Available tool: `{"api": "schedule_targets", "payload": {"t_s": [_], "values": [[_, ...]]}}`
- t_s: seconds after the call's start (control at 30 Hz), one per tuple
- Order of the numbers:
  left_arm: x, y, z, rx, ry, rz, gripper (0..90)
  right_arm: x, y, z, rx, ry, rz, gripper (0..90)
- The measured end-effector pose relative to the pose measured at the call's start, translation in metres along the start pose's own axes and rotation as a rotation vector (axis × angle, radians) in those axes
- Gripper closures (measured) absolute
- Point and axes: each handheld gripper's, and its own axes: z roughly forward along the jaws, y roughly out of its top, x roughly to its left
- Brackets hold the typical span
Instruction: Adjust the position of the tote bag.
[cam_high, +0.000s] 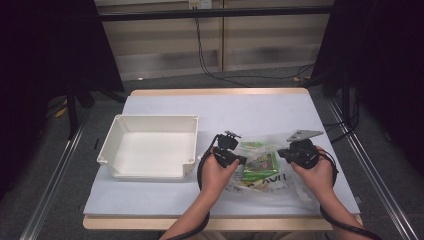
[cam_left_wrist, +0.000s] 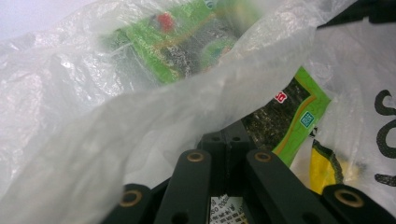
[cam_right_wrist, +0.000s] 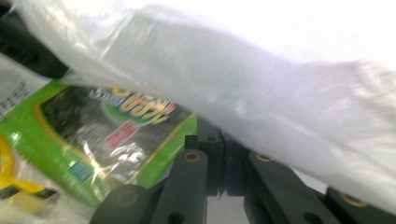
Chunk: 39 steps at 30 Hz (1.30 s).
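A clear plastic bag (cam_high: 265, 186) with black lettering lies on the table between a person's two hands. Inside it is a green seaweed packet (cam_high: 261, 162), with a second green packet (cam_high: 252, 146) behind. My left gripper (cam_high: 245, 160) is shut on the bag's left rim, and my right gripper (cam_high: 281, 154) is shut on the right rim. In the left gripper view the jaws (cam_left_wrist: 229, 137) meet under a fold of bag film (cam_left_wrist: 140, 121), next to a packet (cam_left_wrist: 285, 121). In the right gripper view the closed jaws (cam_right_wrist: 219, 140) pinch film (cam_right_wrist: 261, 93) above a packet (cam_right_wrist: 102, 126).
A white rectangular bin (cam_high: 155, 118) stands open-topped on the left half of the pale table (cam_high: 225, 107). Dark curtains and stands flank the table, and cables trail across the floor behind it.
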Motion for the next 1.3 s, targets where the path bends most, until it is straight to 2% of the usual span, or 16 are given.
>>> {"api": "schedule_targets", "payload": {"t_s": [0.17, 0.23, 0.27, 0.37, 0.4, 0.5, 0.57, 0.63, 0.7, 0.73, 0.77, 0.97, 1.07, 1.13, 1.2, 1.3], "values": [[-0.001, 0.0, -0.001, 0.013, 0.013, 0.004, 90.0, -0.011, 0.005, 0.004, -0.014, -0.039, 0.019, 88.9], [0.002, 0.0, -0.003, 0.033, 0.014, 0.025, 90.0, -0.014, 0.005, 0.007, -0.017, -0.034, 0.034, 88.7], [0.002, -0.001, -0.001, 0.049, 0.031, 0.026, 90.0, -0.014, 0.006, 0.01, -0.015, -0.04, 0.036, 88.2], [0.005, -0.006, 0.003, 0.028, 0.01, -0.015, 90.0, -0.016, 0.006, 0.015, -0.022, -0.03, 0.056, 88.1], [0.007, -0.006, 0.002, 0.035, 0.003, -0.006, 90.0, -0.016, 0.007, 0.016, -0.023, -0.018, 0.067, 88.1], [0.004, -0.007, 0.001, 0.012, -0.018, -0.023, 90.0, -0.017, 0.008, 0.019, -0.034, 0.012, 0.088, 88.2], [0.001, -0.005, -0.002, -0.002, -0.025, -0.01, 89.1, -0.018, 0.008, 0.019, -0.04, 0.02, 0.104, 88.6], [-0.003, -0.002, -0.003, -0.03, -0.037, -0.025, 82.8, -0.018, 0.009, 0.019, -0.042, 0.021, 0.093, 88.8], [-0.006, 0.001, -0.005, -0.025, -0.042, 0.003, 79.5, -0.016, 0.01, 0.02, -0.046, 0.028, 0.096, 89.0], [-0.01, 0.002, -0.004, -0.057, -0.053, -0.024, 79.5, -0.015, 0.01, 0.02, -0.048, 0.031, 0.102, 89.1], [-0.014, 0.004, -0.006, -0.059, -0.047, -0.003, 78.9, -0.015, 0.01, 0.019, -0.052, 0.025, 0.093, 89.5], [-0.036, 0.017, -0.013, -0.115, -0.098, 0.047, 78.3, -0.01, 0.014, 0.016, -0.062, 0.043, 0.078, 89.8], [-0.039, 0.024, -0.008, -0.105, -0.073, 0.058, 81.4, -0.007, 0.015, 0.015, -0.07, 0.044, 0.075, 89.9], [-0.037, 0.025, 0.002, -0.075, -0.046, 0.072, 82.3, -0.005, 0.016, 0.014, -0.071, 0.054, 0.067, 90.0], [-0.032, 0.026, 0.009, -0.058, -0.039, 0.077, 83.1, -0.003, 0.016, 0.013, -0.072, 0.048, 0.057, 89.9], [-0.022, 0.028, 0.014, -0.083, -0.016, 0.038, 85.0, -0.001, 0.017, 0.01, -0.08, 0.064, 0.053, 88.6]]}}
